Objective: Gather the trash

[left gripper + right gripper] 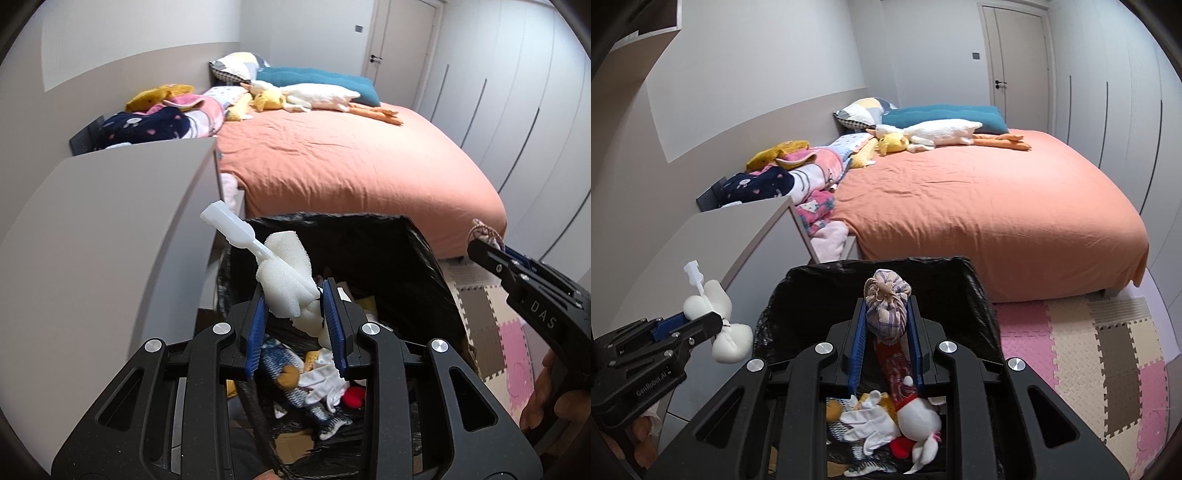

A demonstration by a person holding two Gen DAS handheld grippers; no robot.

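My left gripper (293,301) is shut on a white sponge brush (282,278) with a plastic handle, held over the black-lined trash bin (417,251); it also shows in the right wrist view (716,321) at the bin's left rim. My right gripper (886,314) is shut on a checked cloth bundle (886,302) tied at the top, held above the bin's opening (979,295). In the left wrist view the right gripper (484,240) sits at the bin's right side. The bin holds socks, gloves and small stuffed toys (916,417).
A grey cabinet (110,236) stands left of the bin. An orange-covered bed (997,206) lies behind it with pillows, blankets and a plush goose (942,134). Foam puzzle mats (1089,354) cover the floor to the right. A door (1019,74) is far back.
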